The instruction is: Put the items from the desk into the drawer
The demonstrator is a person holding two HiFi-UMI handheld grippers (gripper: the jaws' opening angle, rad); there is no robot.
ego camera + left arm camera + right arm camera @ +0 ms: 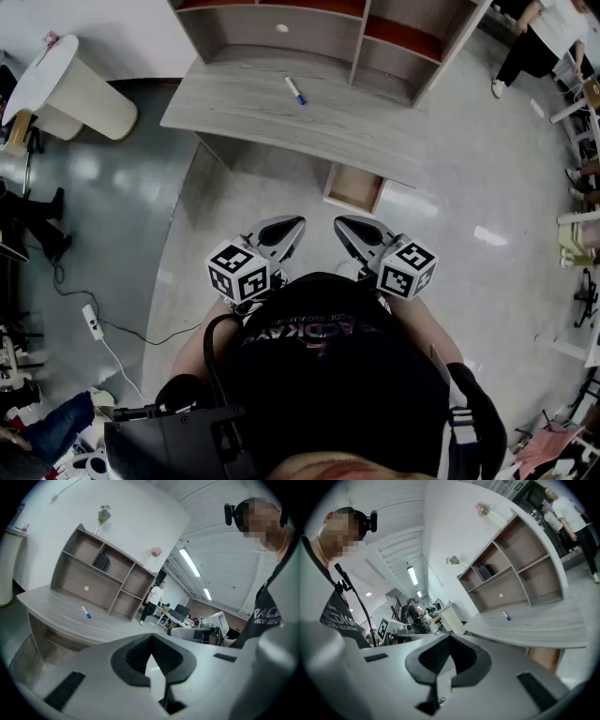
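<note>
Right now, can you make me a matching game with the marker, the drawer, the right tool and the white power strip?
Things:
1. marker
2. drawer
3. right tool
4. power strip

Places or states:
A. shut, holding nothing
B. on the floor, with a cable attached
C. lying on the desk top
D. pulled out below the desk

Pairs: 1-C, 2-D, 3-A, 4-B

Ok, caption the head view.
Left hand-held gripper and right hand-held gripper, both shut, face grey wooden desk holding blue-capped white marker.
</note>
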